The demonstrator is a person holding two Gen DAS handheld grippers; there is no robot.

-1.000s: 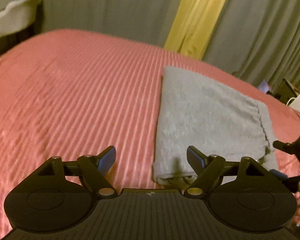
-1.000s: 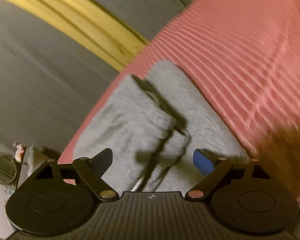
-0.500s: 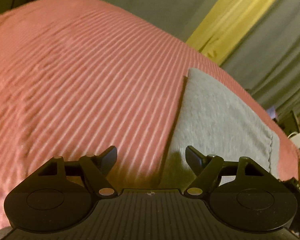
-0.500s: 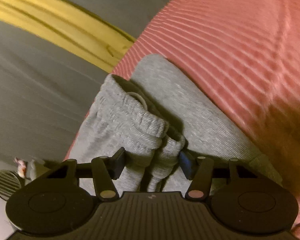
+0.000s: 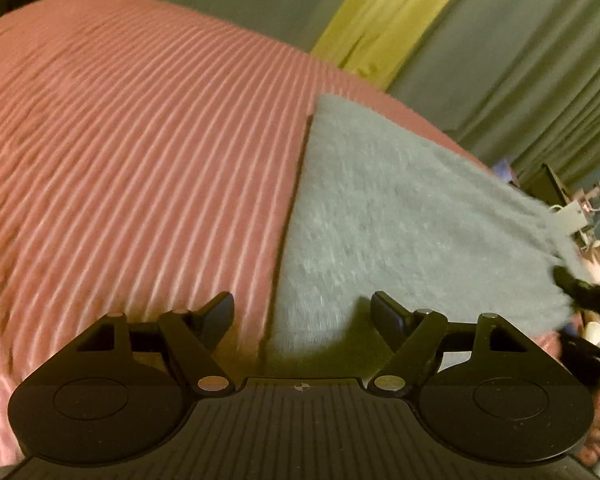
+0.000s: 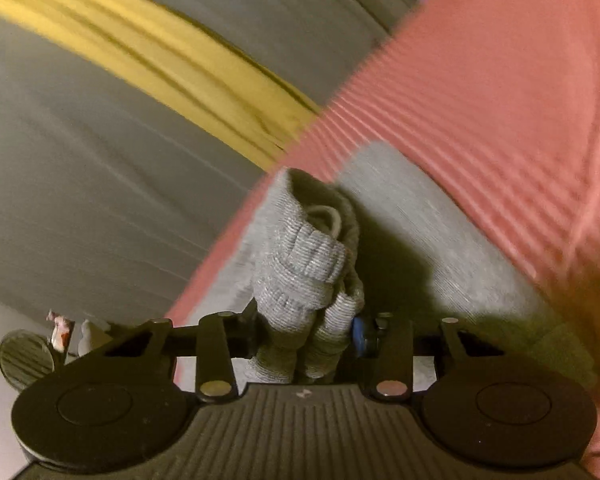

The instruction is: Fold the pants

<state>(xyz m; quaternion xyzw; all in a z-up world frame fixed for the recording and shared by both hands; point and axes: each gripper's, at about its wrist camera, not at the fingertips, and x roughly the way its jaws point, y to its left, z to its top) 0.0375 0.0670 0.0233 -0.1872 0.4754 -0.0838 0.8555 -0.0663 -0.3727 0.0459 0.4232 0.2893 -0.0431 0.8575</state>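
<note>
The soft grey knit pants (image 5: pixel 400 216) lie partly folded on the pink ribbed bedspread (image 5: pixel 120 152), limp and light, so likely best taken at the thick ribbed waistband (image 6: pixel 300 264) (bunched layers may slip apart). The right gripper (image 6: pixel 304 336) is clamped on that waistband; the left gripper (image 5: pixel 302 312), jaws wide and holding nothing, hovers at the pants' near edge.

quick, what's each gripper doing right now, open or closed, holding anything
Left gripper: open, holding nothing, over the gray sweatpants.
Right gripper: closed on the sweatpants' ribbed waistband.
</note>
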